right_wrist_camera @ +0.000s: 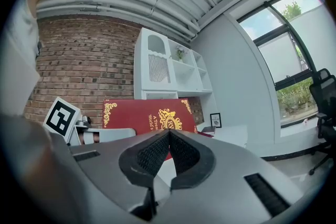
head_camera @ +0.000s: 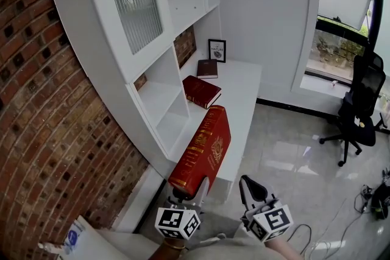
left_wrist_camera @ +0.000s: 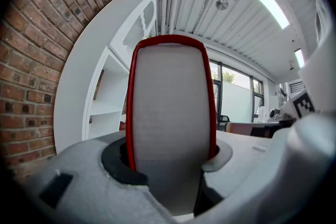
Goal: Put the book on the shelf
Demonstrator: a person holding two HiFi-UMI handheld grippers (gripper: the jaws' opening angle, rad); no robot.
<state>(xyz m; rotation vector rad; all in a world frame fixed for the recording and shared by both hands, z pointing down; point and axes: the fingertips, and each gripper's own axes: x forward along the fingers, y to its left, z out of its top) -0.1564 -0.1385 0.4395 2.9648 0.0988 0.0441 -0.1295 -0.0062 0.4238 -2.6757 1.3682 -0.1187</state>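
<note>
Large red book (head_camera: 204, 149), gilt-stamped cover, held on edge in the air. It runs from the left tool (head_camera: 194, 184) toward 1 o'clock in the head view. Its far end is over the near end of the white surface (head_camera: 247, 85). Contact there is hard to judge; probably clear of it.

Left tool (left_wrist_camera: 170, 165): jaws spread wide and clamped on the book (left_wrist_camera: 170, 107), one pad on each red cover, pale page block facing the camera.

Right tool (head_camera: 248, 184): at 3 o'clock of the left tool, near it but apart. Jaws together, pads meeting, nothing between them (right_wrist_camera: 168, 136). Its view shows the book's cover (right_wrist_camera: 152, 113) broadside at 11 o'clock.

Further out on the surface, at 12 o'clock from the held book: two dark red books (head_camera: 202, 91) lying flat, a small framed picture (head_camera: 217, 50) behind them.

White shelf unit (head_camera: 152, 91) at 10 o'clock, open compartments facing the surface. Brick wall (head_camera: 42, 100) beside it at 9 o'clock. Black office chair (head_camera: 361, 103) well apart at 3 o'clock.
</note>
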